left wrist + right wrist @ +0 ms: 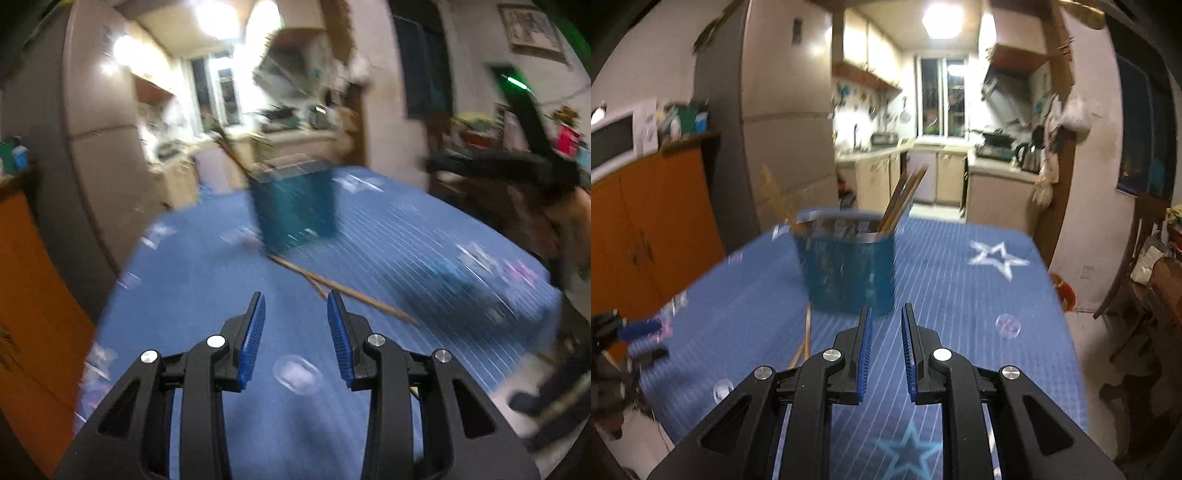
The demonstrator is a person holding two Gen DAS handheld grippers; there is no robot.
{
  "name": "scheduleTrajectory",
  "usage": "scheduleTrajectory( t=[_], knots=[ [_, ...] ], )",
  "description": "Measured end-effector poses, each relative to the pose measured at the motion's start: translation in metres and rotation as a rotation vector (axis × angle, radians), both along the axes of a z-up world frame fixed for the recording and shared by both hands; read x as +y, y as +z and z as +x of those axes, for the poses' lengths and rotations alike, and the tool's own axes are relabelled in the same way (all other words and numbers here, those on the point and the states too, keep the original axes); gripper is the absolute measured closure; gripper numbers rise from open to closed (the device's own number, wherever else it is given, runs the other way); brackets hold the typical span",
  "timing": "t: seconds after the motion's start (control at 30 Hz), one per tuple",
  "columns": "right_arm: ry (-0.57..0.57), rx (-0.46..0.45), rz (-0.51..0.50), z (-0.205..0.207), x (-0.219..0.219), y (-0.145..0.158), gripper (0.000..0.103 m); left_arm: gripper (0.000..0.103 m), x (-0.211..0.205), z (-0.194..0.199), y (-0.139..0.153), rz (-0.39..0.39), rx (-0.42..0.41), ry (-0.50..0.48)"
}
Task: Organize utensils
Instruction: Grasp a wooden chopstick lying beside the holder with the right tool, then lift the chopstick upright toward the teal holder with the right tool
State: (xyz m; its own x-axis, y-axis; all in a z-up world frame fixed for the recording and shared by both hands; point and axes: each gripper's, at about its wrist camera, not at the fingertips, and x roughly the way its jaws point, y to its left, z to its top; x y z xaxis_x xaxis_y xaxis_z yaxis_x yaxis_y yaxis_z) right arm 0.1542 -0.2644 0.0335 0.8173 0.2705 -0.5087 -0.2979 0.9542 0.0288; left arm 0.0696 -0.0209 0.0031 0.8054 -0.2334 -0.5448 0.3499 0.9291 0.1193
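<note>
A blue mesh utensil holder (849, 269) stands on the table, with wooden chopsticks (905, 195) leaning up out of it. More chopsticks (343, 288) lie loose on the cloth in front of the holder (295, 206), and one (807, 332) shows in the right wrist view. My left gripper (295, 306) hovers over the cloth just short of the loose chopsticks, open and empty. My right gripper (886, 317) is close in front of the holder, its jaws a narrow gap apart with nothing between them. The left wrist view is blurred.
The table (979, 295) wears a blue striped cloth with stars. An orange cabinet (665, 221) with a microwave (613, 144) stands to the left, beside a grey fridge (783, 147). A wooden chair (1145, 277) stands at the right. The kitchen lies behind.
</note>
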Motion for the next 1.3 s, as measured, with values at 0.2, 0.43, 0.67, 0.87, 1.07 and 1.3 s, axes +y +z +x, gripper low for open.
scheduleTrajectory(
  t=[0.2, 0.43, 0.67, 0.87, 1.07, 1.3],
  knots=[
    [0.024, 0.063, 0.007, -0.002, 0.021, -0.029, 0.085, 0.07, -0.022, -0.042, -0.035, -0.069, 0.059, -0.079],
    [0.052, 0.087, -0.007, 0.011, 0.041, -0.04, 0.085, 0.07, -0.037, -0.063, -0.063, -0.113, 0.026, -0.045],
    [0.14, 0.08, 0.005, 0.028, 0.064, -0.041, 0.085, 0.07, -0.056, -0.07, -0.081, -0.112, 0.011, -0.022],
    [0.239, 0.156, 0.025, 0.066, 0.094, -0.047, 0.085, 0.07, -0.068, -0.065, -0.092, -0.09, 0.004, 0.03],
    [0.266, 0.228, -0.108, 0.104, 0.134, -0.079, 0.085, 0.069, -0.074, -0.061, -0.098, -0.059, -0.005, 0.061],
    [0.269, 0.262, -0.195, 0.133, 0.166, -0.106, 0.085, 0.069, -0.077, -0.06, -0.1, -0.071, -0.016, 0.054]
  ],
)
